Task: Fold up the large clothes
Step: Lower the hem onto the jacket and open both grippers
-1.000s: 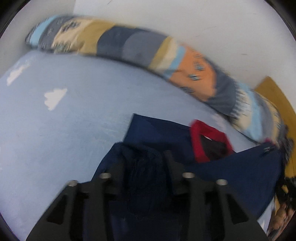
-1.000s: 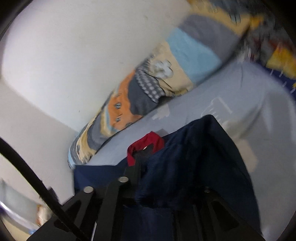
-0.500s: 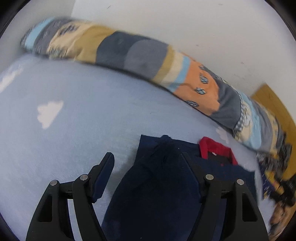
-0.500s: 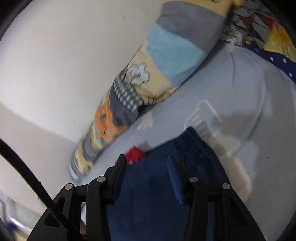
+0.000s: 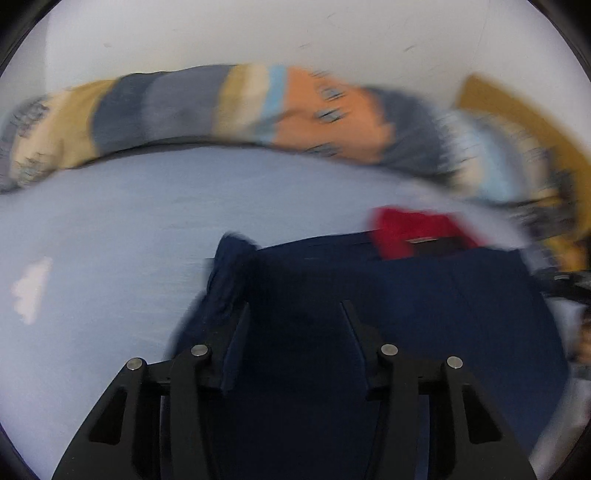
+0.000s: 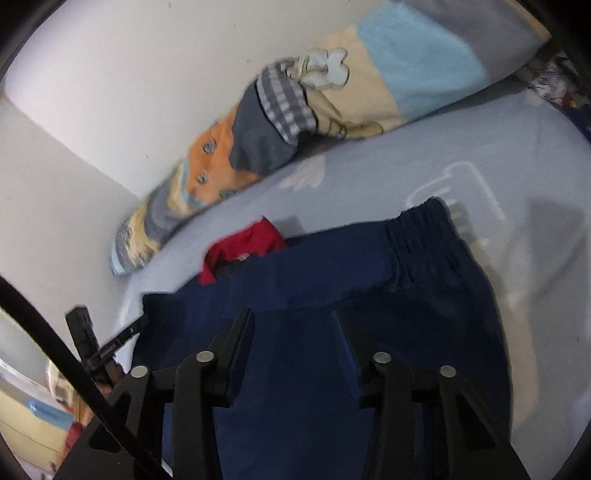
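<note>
A navy garment (image 5: 406,295) lies spread on a pale blue bedsheet (image 5: 110,229); all places below are given relative to this garment.

Left wrist view, motion-blurred: the left gripper (image 5: 293,314) hangs over the garment's near part, its jaws partly apart after just closing somewhat. Navy cloth shows between and under the fingers, but the blur hides whether the pads press on it. A folded sleeve end or corner (image 5: 231,273) of the garment stands just past the left finger. A red collar (image 5: 413,230) sits at the garment's far edge. Beyond it a patchwork bolster (image 5: 295,118) runs along the white wall (image 5: 295,33).

Right wrist view, sharper: the right gripper (image 6: 291,317) is poised over the garment (image 6: 332,295), jaws partly apart after just closing a little; the cloth lies flat beneath them and no fold is seen pinched. A ribbed cuff (image 6: 421,236) marks the garment's far right corner. The collar (image 6: 251,240) lies at its far left. The bolster (image 6: 295,110) lies beyond, against the wall. The left gripper's tip (image 6: 83,325) shows at the garment's left edge.
</note>
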